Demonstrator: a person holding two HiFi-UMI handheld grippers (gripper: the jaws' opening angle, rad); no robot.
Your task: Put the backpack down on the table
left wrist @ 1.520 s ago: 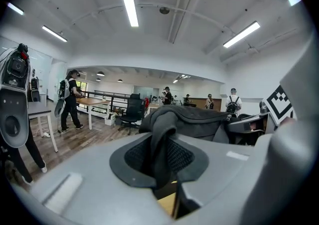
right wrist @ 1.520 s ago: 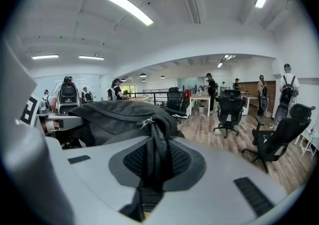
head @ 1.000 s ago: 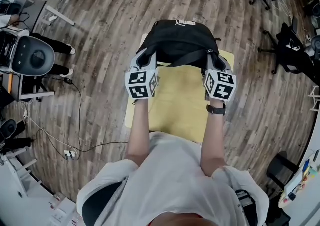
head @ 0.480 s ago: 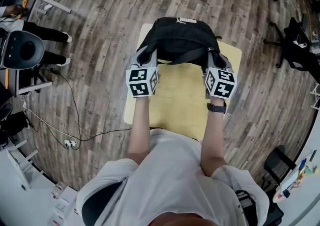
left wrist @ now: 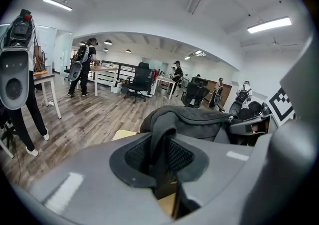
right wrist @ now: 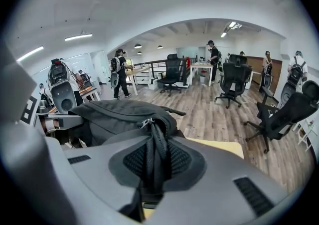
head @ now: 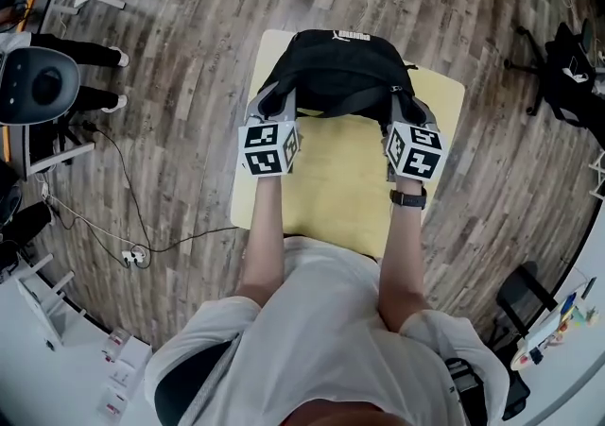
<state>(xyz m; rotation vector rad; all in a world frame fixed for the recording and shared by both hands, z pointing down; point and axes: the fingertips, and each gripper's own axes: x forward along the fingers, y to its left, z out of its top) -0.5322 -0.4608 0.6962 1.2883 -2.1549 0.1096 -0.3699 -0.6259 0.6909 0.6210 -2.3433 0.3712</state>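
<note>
Holding the black backpack point(head: 340, 70) up by both sides, the left tongs point(head: 277, 101) are pinched shut on one black strap point(left wrist: 160, 141). The right tongs point(head: 405, 105) are pinched shut on another. The backpack is at the far end of the yellow tabletop point(head: 336, 188). Whether it rests there is hard to tell.

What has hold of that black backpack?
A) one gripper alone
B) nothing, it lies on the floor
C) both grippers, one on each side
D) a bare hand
C: the left gripper and the right gripper each have their jaws closed on a fold of the backpack, one at each side, over the yellow table.
</note>
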